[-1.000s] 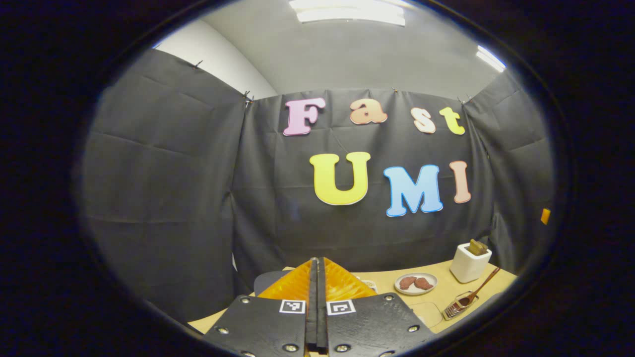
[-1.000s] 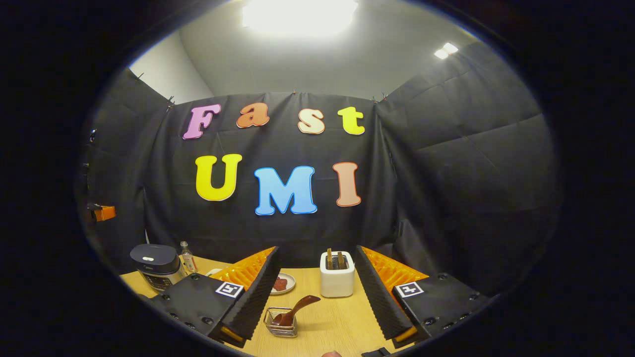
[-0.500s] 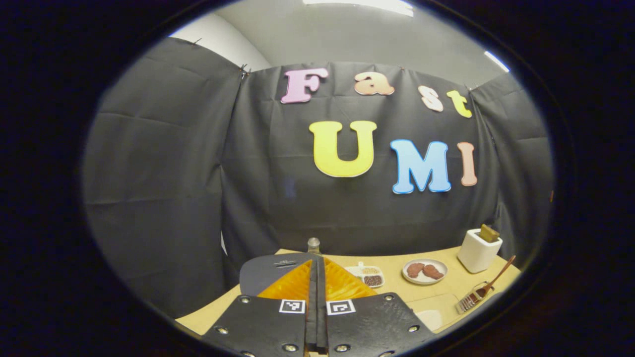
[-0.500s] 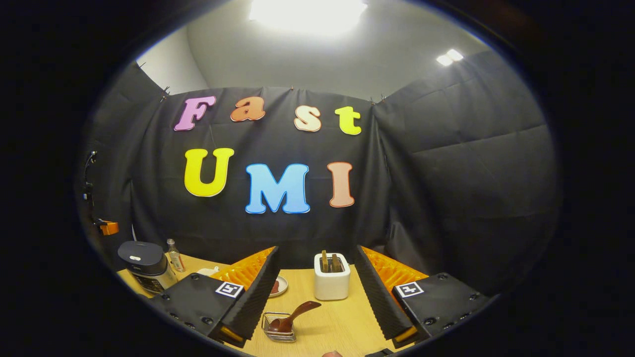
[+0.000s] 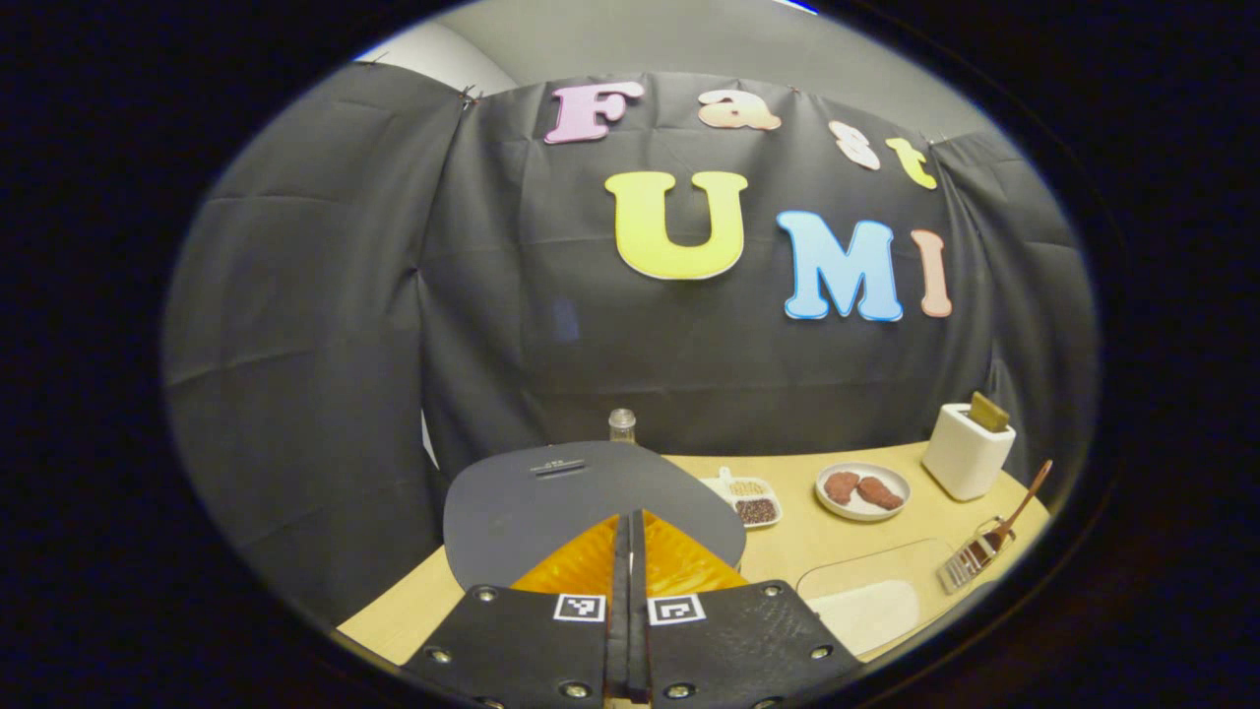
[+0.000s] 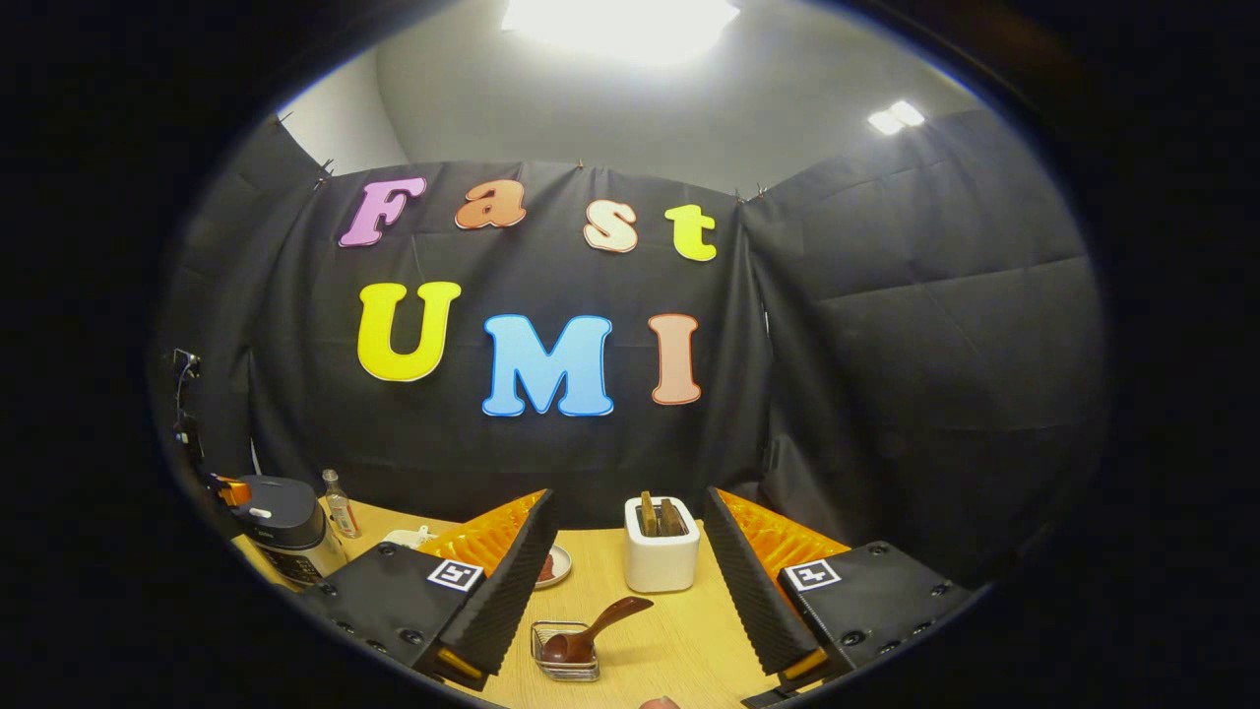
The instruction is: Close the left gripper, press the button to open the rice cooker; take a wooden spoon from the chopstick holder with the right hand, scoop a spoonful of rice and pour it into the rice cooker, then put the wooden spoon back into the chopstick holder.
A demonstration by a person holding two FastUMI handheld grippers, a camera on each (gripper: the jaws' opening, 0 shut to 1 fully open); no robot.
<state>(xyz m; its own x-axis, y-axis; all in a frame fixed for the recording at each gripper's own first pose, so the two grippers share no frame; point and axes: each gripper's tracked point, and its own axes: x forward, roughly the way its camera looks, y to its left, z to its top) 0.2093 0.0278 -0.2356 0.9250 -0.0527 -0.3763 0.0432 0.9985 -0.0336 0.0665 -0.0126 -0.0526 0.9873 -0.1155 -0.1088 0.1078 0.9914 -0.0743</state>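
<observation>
The cooker [image 5: 591, 502] sits at the table's [image 5: 847, 551] left end, lid down; the left gripper [image 5: 628, 551] is clenched, fingers pressed together just above that lid. A bottle [image 5: 621, 425] stands behind the cooker, a divided dish [image 5: 745, 497] and a plate [image 5: 863, 490] to its right, then the toaster [image 5: 967, 451]. Farthest from the cooker, the spoon [image 6: 591, 630] leans in the wire holder [image 6: 566, 655], between the released, wide-open fingers of the right gripper [image 6: 630, 581], which touch nothing

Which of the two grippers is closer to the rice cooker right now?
Left. The left gripper, shut, hangs just over the rice cooker lid. The right gripper, open, is off across the table near the wooden spoon.
</observation>
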